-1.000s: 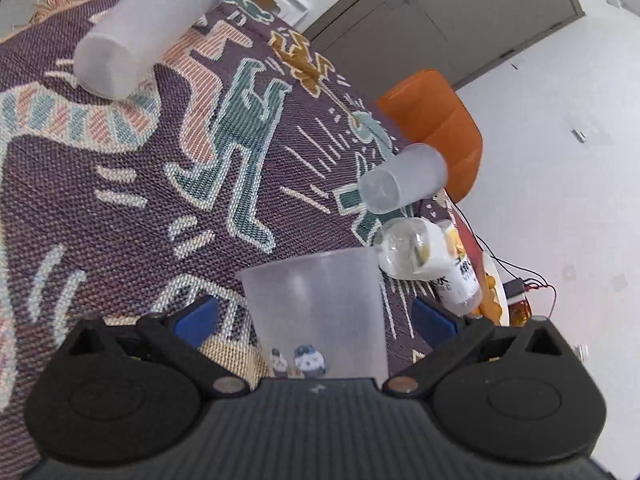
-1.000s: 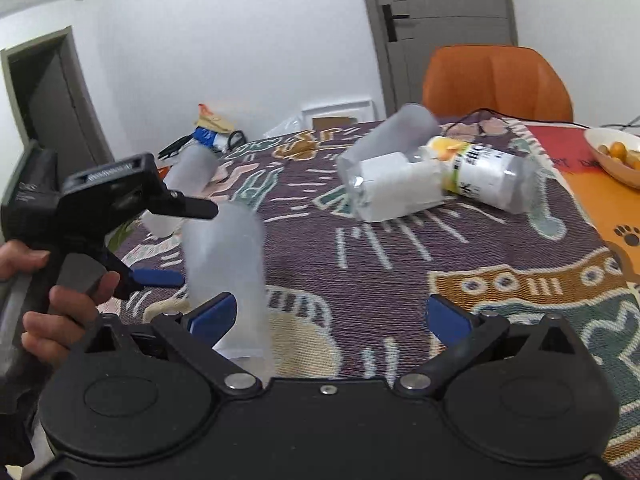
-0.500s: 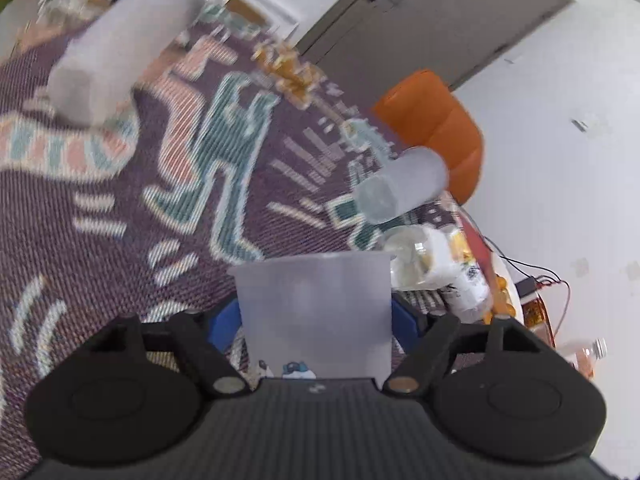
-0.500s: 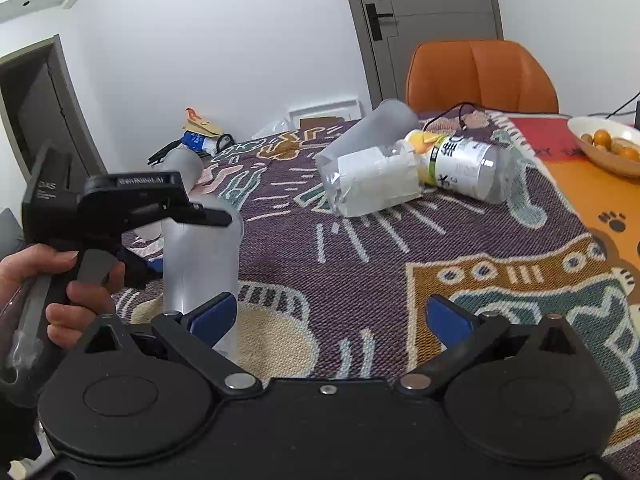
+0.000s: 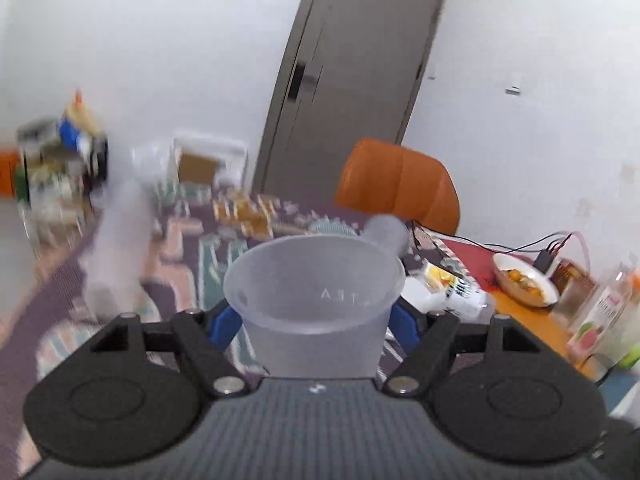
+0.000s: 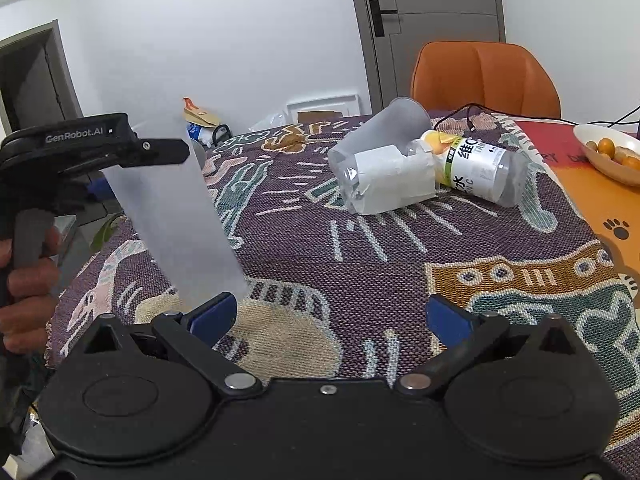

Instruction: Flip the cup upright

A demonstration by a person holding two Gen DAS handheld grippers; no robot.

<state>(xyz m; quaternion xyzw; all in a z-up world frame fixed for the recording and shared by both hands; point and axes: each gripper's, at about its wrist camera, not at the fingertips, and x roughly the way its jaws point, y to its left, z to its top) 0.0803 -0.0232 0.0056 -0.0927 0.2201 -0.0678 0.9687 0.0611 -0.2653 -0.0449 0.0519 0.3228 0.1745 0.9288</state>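
Observation:
My left gripper (image 5: 314, 320) is shut on a frosted translucent cup (image 5: 314, 304), its open mouth facing the camera in the left wrist view. In the right wrist view the same cup (image 6: 180, 216) is held tilted over the patterned table cloth (image 6: 360, 264) at the left, with the left gripper (image 6: 100, 148) clamped around its upper part. My right gripper (image 6: 332, 316) is open and empty, low over the cloth's front. A second frosted cup (image 6: 384, 128) lies on its side at the back.
A paper-wrapped clear cup (image 6: 384, 180) and a labelled bottle (image 6: 476, 168) lie on their sides mid-table. A bowl of fruit (image 6: 612, 152) sits at the right. An orange chair (image 6: 484, 76) stands behind the table. A tall frosted cup (image 5: 120, 248) lies at the left.
My left gripper has closed on the frosted cup, lifted it and rotated it, so its mouth now faces the left wrist camera. The right gripper has barely moved.

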